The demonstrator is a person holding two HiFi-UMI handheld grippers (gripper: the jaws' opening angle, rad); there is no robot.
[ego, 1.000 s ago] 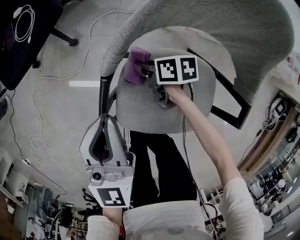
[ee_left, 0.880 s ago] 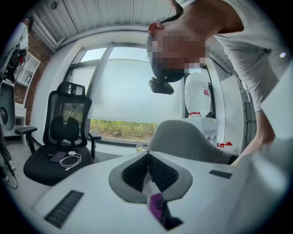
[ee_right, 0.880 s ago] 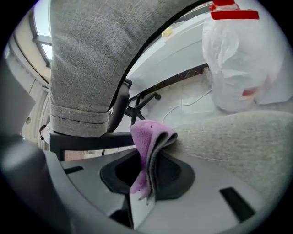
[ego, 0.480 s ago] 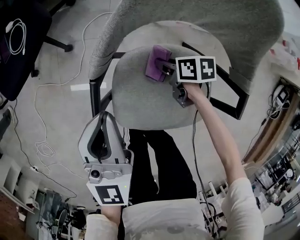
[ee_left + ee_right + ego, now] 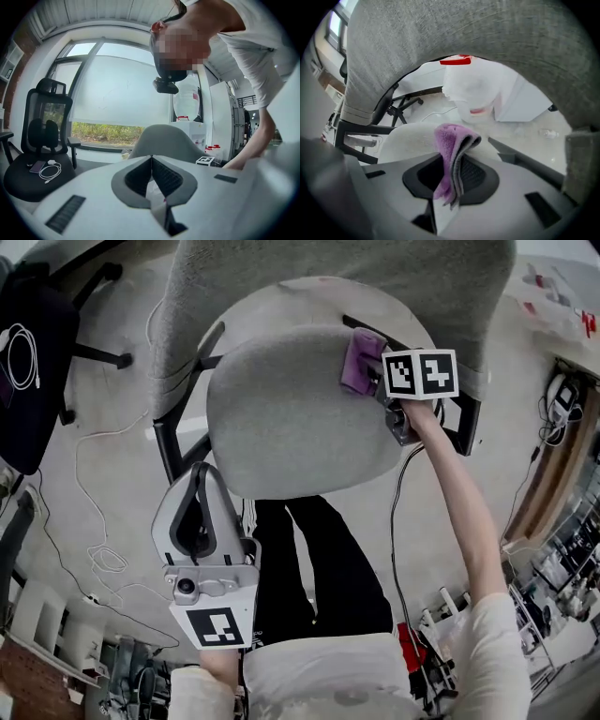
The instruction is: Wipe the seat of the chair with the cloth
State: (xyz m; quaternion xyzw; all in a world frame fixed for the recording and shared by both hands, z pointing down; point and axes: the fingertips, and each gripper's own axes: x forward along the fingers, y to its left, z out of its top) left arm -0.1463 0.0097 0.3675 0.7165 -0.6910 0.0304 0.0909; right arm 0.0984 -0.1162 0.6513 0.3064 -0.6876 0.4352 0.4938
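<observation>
Cloth [image 5: 452, 140] sits clamped in our right gripper's [image 5: 451, 183] fingers at the seat's [image 5: 281, 418] rear edge; our left gripper [image 5: 151, 174] hangs aside, fingers together.

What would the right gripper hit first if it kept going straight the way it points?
Probably the rear of the chair seat, which lies right beyond the purple cloth clamped in the right gripper. Past that shows a gap under the backrest; depth is hard to judge.

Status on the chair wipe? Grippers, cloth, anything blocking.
Right gripper shut on folded purple cloth. Cloth at rear right edge of grey fabric chair seat. Left gripper shut, empty, off the seat. No obstruction seen.
</observation>
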